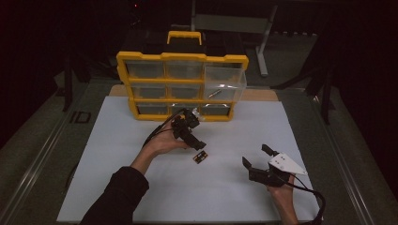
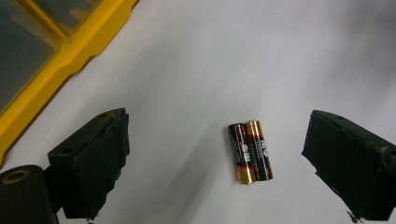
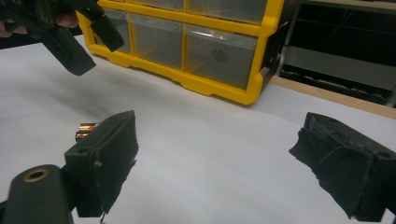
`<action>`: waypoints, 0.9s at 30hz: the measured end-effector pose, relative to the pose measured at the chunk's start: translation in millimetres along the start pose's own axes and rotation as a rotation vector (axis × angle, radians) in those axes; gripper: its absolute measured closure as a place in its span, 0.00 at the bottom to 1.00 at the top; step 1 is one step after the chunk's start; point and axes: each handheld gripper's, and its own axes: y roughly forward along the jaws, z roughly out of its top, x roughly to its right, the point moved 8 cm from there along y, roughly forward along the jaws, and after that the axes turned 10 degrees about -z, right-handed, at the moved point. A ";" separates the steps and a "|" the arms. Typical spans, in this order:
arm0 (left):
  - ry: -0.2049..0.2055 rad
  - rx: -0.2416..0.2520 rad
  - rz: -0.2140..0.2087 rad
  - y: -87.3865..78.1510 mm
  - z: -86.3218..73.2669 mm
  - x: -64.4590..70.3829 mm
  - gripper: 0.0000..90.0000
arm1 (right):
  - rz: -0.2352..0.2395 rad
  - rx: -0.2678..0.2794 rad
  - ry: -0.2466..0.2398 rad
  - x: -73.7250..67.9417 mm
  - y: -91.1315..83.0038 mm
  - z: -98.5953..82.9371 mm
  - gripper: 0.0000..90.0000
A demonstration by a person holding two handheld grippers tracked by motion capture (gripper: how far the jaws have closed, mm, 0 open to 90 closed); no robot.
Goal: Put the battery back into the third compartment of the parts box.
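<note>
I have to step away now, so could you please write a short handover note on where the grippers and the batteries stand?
Left gripper: open, empty, hovering just above the two batteries.
Right gripper: open, empty, off to the right over the white mat.
Batteries: lying side by side, touching, on the mat in front of the yellow drawer cabinet.
One top drawer of the cabinet is pulled out.
Done: nothing picked up yet.
Left: probably grasp the batteries and put them away in a drawer.

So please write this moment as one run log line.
left gripper: open, above batteries | right gripper: open, empty | batteries: paired on white mat | organizer: one drawer out
</note>
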 end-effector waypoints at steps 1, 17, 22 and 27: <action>-0.002 0.002 -0.004 1.3 -0.7 0.4 0.08 | 0.000 0.000 0.000 -0.1 0.0 0.1 0.13; 0.004 -0.069 -0.035 21.0 -19.1 3.3 0.35 | -0.001 0.000 -0.001 0.1 -0.2 0.1 0.13; 0.015 -0.078 -0.044 25.8 -23.1 4.6 0.46 | -0.001 -0.001 0.000 -0.2 -0.1 0.0 0.13; 0.022 -0.110 -0.068 31.9 -27.0 8.5 0.61 | 0.000 -0.002 -0.002 -0.4 0.0 -0.3 0.13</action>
